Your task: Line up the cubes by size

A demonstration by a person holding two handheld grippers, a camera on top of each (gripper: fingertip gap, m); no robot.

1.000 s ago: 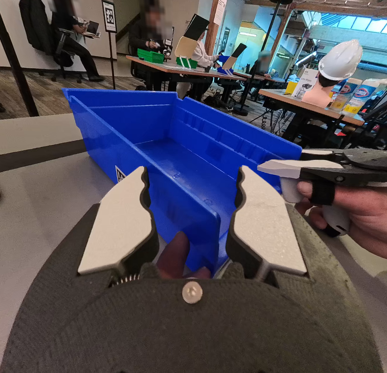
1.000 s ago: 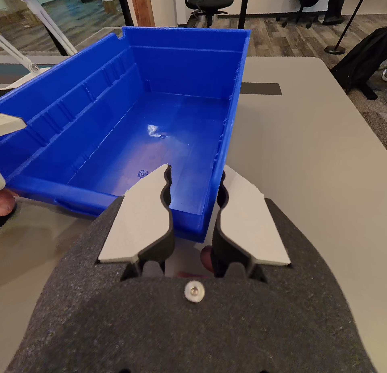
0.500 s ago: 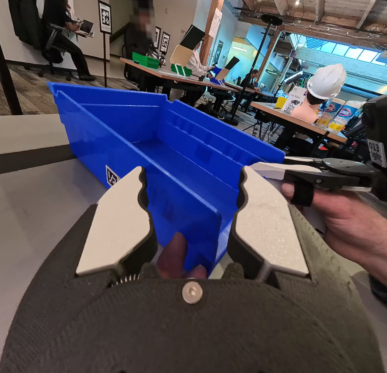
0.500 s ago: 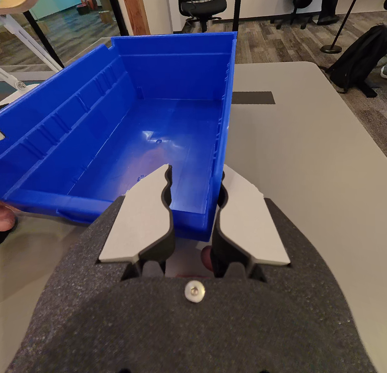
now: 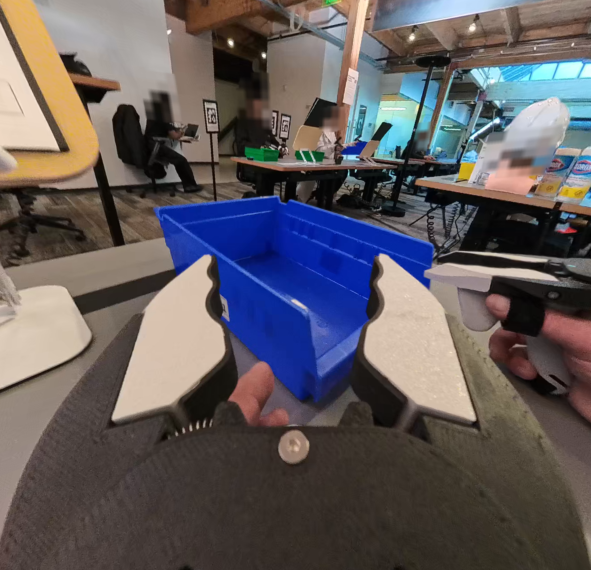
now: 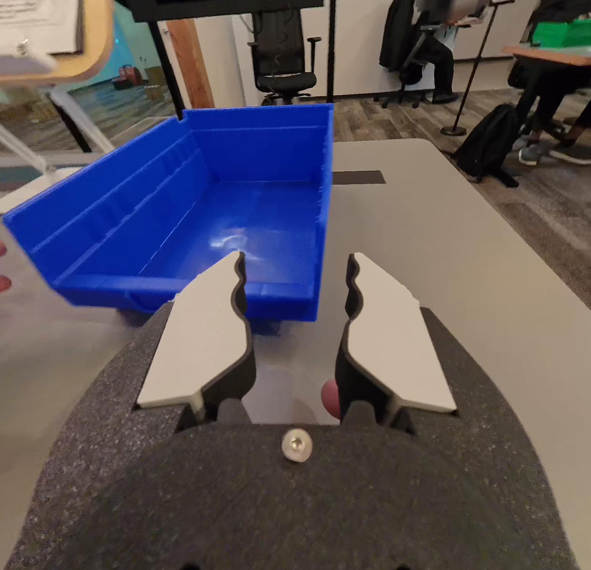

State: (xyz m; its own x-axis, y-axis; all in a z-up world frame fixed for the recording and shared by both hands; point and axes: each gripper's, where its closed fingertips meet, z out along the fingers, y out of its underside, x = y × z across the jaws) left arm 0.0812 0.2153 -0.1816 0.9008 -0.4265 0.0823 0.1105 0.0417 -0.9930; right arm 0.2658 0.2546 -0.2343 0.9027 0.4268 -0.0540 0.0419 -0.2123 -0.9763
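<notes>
No cubes show in either view. An empty blue bin [image 5: 256, 330] stands on the grey table [image 5: 96, 266]; it also shows in the right wrist view [image 6: 262, 138]. My left gripper [image 5: 294, 266] is open at the bin's near corner, with space between both pads and the bin. My right gripper [image 6: 296, 260] is open and empty just short of the bin's front right corner. It also shows in the left wrist view [image 5: 447, 268], held by a hand [image 5: 543, 346] at the bin's right side.
A white stand base [image 5: 32, 330] sits on the table to the left. A black tape strip [image 6: 358, 177] crosses the table behind the bin. The table's right edge [image 6: 511, 234] drops to the floor, where a black backpack [image 6: 486, 138] lies.
Both grippers have drawn back from the bin, which now looks farther off. The right jaws have opened wider and no longer straddle the bin's corner wall. The left jaws opened slightly.
</notes>
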